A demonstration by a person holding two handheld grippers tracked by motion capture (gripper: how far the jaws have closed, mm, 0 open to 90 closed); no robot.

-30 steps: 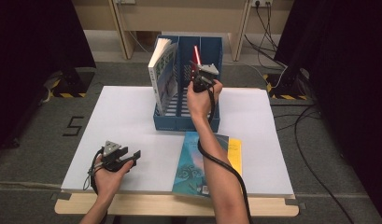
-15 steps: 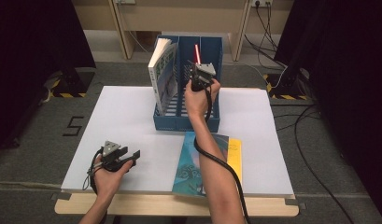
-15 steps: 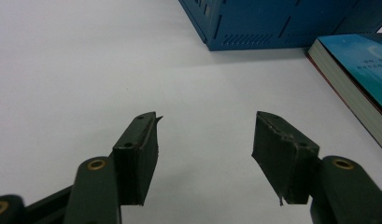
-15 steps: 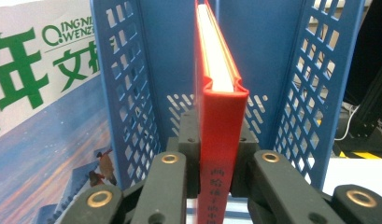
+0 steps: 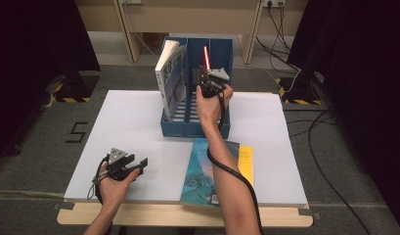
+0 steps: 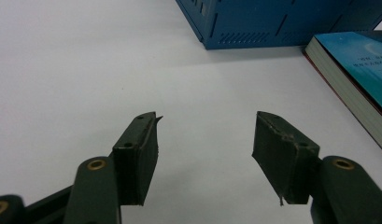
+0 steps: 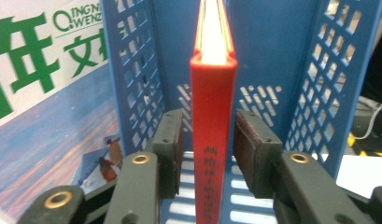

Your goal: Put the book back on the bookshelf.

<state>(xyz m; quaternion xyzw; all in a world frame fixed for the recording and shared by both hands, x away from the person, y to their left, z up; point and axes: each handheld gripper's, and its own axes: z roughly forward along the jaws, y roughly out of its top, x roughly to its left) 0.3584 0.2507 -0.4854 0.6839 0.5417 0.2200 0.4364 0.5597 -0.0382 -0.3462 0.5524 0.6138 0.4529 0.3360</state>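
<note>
At the near left of the white worktop (image 5: 139, 122), the left tool (image 5: 140, 164) rests with jaws spread and nothing between them. A teal book (image 5: 207, 169) lies flat near centre. Farther off, the right tool (image 7: 206, 140) has just been opening: its pads now stand clear on either side of the red book (image 7: 212, 93), which stands upright, spine toward the tool, in the right slot of the blue file rack (image 5: 222, 54).
</note>
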